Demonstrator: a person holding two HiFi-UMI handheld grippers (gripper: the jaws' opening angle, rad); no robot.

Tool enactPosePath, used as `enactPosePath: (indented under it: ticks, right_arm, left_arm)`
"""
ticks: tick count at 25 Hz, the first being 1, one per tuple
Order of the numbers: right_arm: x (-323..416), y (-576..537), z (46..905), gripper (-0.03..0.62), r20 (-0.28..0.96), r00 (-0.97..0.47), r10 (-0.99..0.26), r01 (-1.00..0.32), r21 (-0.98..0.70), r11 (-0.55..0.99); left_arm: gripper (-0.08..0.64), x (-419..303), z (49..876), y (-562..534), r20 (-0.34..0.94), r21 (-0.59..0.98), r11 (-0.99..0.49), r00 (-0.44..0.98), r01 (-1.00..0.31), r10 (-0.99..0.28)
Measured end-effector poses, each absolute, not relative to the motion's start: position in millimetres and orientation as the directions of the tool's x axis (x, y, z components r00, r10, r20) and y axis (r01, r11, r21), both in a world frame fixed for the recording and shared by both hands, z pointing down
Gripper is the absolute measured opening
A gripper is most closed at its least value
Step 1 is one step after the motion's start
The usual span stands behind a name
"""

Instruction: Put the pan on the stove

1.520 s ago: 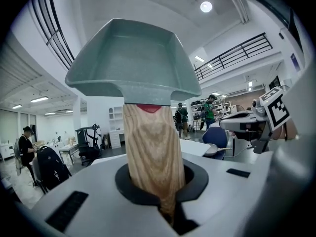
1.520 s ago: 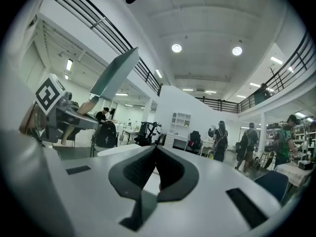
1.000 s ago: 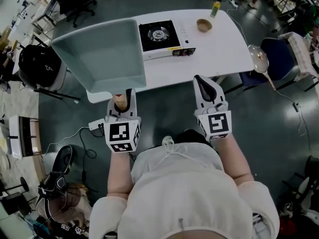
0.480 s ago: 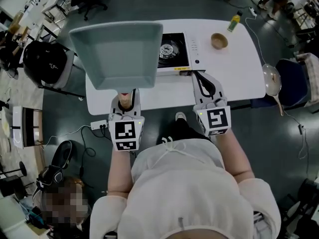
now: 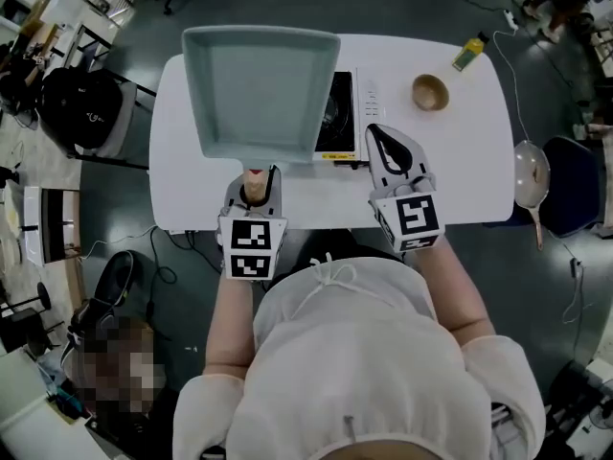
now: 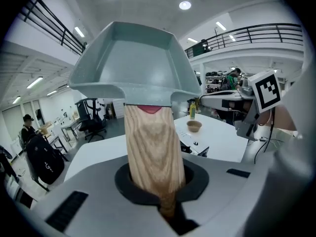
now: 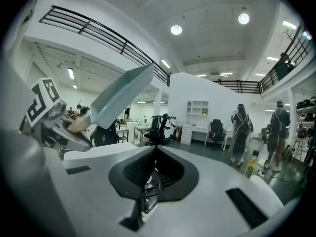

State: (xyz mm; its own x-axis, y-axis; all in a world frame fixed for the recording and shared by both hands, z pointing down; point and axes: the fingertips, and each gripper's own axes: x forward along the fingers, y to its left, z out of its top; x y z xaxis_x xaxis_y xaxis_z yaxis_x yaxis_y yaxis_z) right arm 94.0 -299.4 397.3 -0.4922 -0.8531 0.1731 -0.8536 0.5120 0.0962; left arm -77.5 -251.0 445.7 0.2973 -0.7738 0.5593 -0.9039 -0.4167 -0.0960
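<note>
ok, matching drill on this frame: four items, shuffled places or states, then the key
Items:
1. pan
2. stove
3. bowl
4. bottle

Places or states:
A. on the table, partly hidden by the pan
B. yellow-green, at the table's far edge
C. held up by its wooden handle in the left tongs
D. wooden, on the table right of the stove

Pairs: 1-C, 2-A, 3-D, 4-B
</note>
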Motion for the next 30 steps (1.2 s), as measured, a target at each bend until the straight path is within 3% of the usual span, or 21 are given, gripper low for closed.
enactPosePath:
  ticks: [16, 30]
  right_arm:
    - [97, -359, 460, 0.006, 0.275, -0.558, -0.783, -0.813, 0.007, 0.582]
    - [100, -388, 496, 0.008, 0.334, -0.545, -0.769, -0.819, -0.018, 0.573]
  left_arm:
    - [0.035, -36, 568, -286, 0.835, 0.122, -0.350, 0.287, -0.929, -0.470]
    - [0.038, -30, 603, -293, 0.909, 0.243, -0.254, 0.311, -0.936, -0.277]
